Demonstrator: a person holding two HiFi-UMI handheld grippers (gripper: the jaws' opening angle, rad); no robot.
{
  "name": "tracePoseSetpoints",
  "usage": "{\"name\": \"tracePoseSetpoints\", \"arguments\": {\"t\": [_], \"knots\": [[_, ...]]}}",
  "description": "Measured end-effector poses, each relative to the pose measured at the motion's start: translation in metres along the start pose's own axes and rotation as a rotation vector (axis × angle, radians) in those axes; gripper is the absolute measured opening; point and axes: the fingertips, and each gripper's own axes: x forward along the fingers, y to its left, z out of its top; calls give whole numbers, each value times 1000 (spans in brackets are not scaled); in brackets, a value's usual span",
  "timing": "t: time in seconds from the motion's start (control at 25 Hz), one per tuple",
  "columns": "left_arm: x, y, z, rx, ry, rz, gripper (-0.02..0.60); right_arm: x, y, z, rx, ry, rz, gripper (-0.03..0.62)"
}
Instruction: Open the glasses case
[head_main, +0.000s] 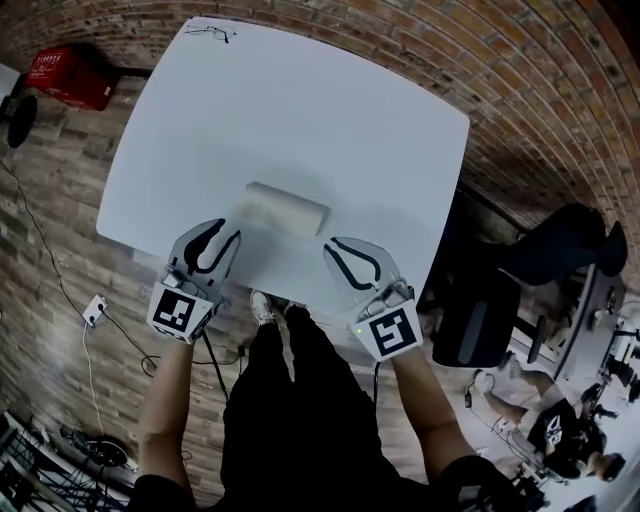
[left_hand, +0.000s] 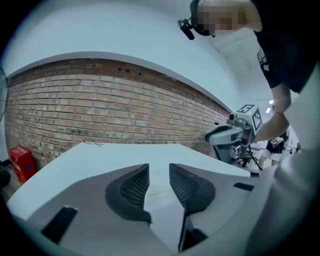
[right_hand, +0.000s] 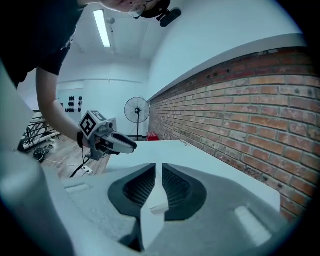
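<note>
a white table (head_main: 300, 110) fills the middle of the head view, with a brick wall (head_main: 540, 80) behind it and a red box (head_main: 68, 76) on the floor off its far left corner. the left gripper (head_main: 224, 234) and the right gripper (head_main: 336, 244) hang over the table's near edge, well apart, both pointing across the top. the glasses case (head_main: 288, 208), a pale blurred oblong, lies on the near half of the table, between the two grippers and just beyond their tips. the left fingers (left_hand: 134, 187) stand apart with only bare table in the gap. the right fingers (right_hand: 140, 187) leave a narrow slit and press on nothing.
</note>
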Motion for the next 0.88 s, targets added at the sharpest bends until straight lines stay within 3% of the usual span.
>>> {"name": "tracePoseSetpoints", "arguments": {"t": [0.16, 0.52, 0.76, 0.88], "knots": [[21, 6, -30, 93, 98, -87, 164, 16, 3, -18, -11, 21, 29, 37], [64, 25, -67, 205, 284, -262, 284, 44, 7, -55, -55, 69, 82, 80], [81, 18, -82, 304, 396, -437, 295, 58, 4, -67, -89, 77, 102, 136], [78, 16, -84, 312, 413, -500, 295, 67, 6, -69, -99, 79, 110, 168]]}}
